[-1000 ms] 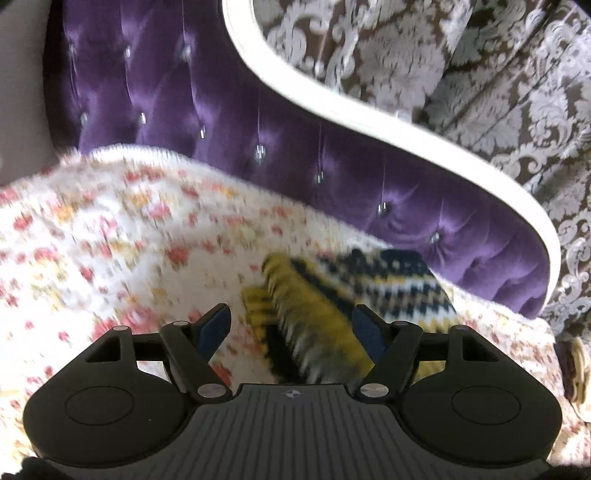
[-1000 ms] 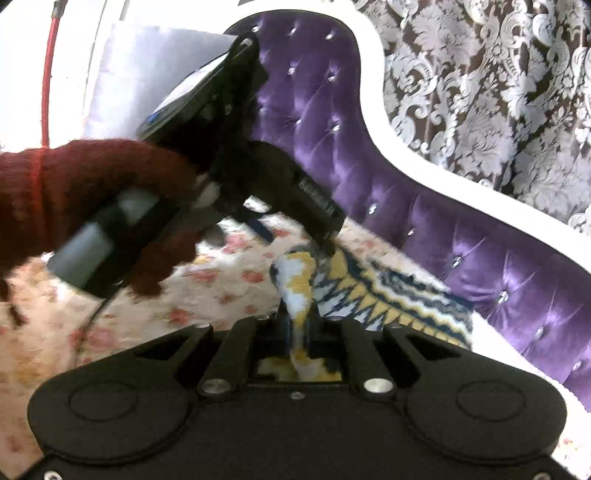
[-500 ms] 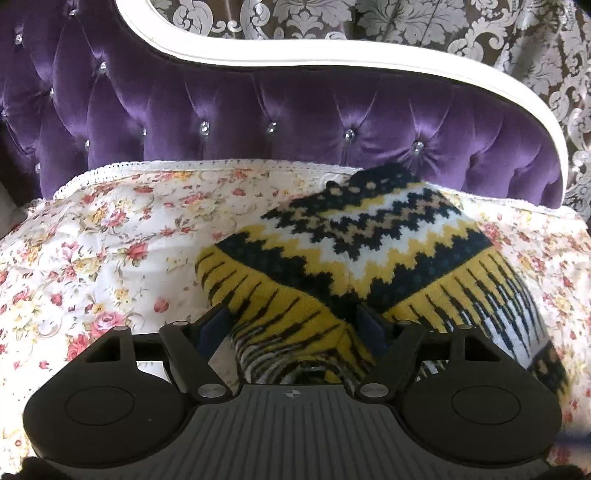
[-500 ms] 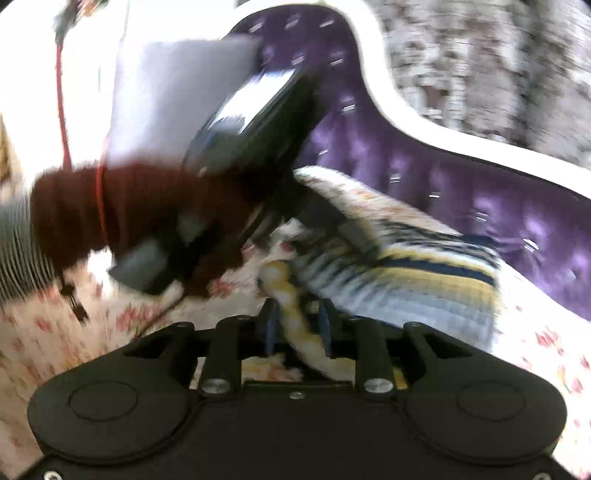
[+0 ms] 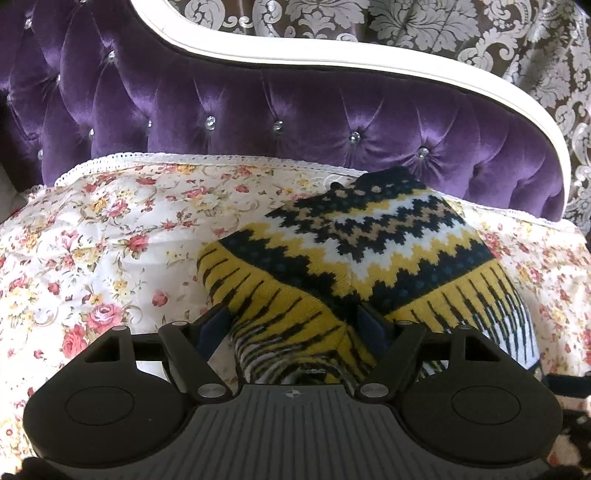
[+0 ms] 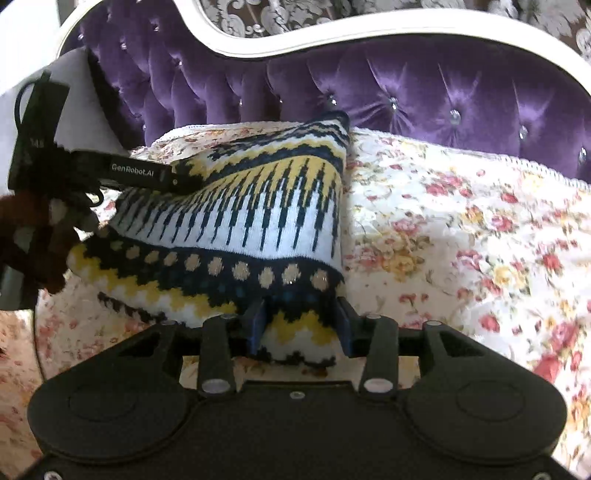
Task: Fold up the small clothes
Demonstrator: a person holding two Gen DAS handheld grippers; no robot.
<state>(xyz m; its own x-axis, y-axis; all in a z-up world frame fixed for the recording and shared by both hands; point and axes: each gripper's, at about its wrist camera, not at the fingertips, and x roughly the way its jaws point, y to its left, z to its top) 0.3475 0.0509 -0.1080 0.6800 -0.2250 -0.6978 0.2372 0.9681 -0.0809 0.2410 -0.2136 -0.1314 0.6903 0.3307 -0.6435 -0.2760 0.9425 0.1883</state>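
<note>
The right fingers [image 6: 301,326] were opening with the sweater's [image 6: 258,221] edge between them. The left fingers [image 5: 291,325] stood wide astride its other folded edge on the floral bedspread [image 5: 110,229].

Sofa back [image 5: 295,110]: purple tufted velvet with crystal buttons, from 9 to 3 o'clock.
Frame [image 5: 332,59]: white curved trim along its top.
Cover [image 5: 110,229]: floral, lace-edged.
Wall [image 5: 406,18]: brown-and-silver damask at 12 o'clock.
</note>
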